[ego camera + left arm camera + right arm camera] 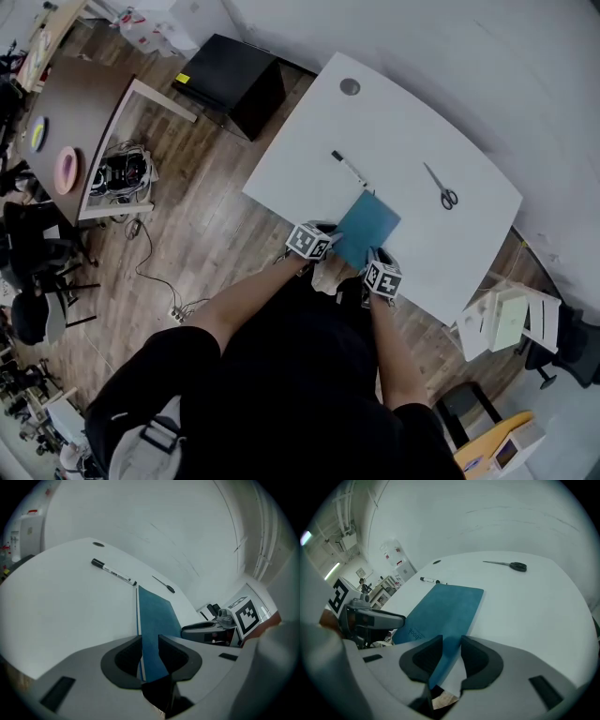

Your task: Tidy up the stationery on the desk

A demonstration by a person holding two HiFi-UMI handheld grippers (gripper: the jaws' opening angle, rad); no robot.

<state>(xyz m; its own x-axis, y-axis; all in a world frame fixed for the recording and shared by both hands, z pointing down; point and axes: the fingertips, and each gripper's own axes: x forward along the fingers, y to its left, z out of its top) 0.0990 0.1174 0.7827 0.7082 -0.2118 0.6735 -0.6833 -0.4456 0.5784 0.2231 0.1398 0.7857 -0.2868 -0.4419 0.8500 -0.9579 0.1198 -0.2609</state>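
the left claw (150, 656) was shut on the near left edge of the blue notebook (157, 616). the book ran right btw its 2 black pads (123, 660), and the pads pressed on it. the right claw (451, 656) was pinching the near right corner of the same book, w/ the blue cover and a bit of white page btw its pads. so both claws held one book, one on each side, close to each other.

the notebook was over the near edge of the white desk (375, 122), and its far end pointed at the middle of the desk. couldn't tell if the far end touched the desk.

just past the book's far end lay a black and white marker (349, 169). it was near the book but not touching. the scissors (441, 187) lay flat farther right, well apart from the marker and the book.

a round hole (350, 86) sat at the far end of the desk. on the wood floor, left of the desk, stood a black box (230, 80).
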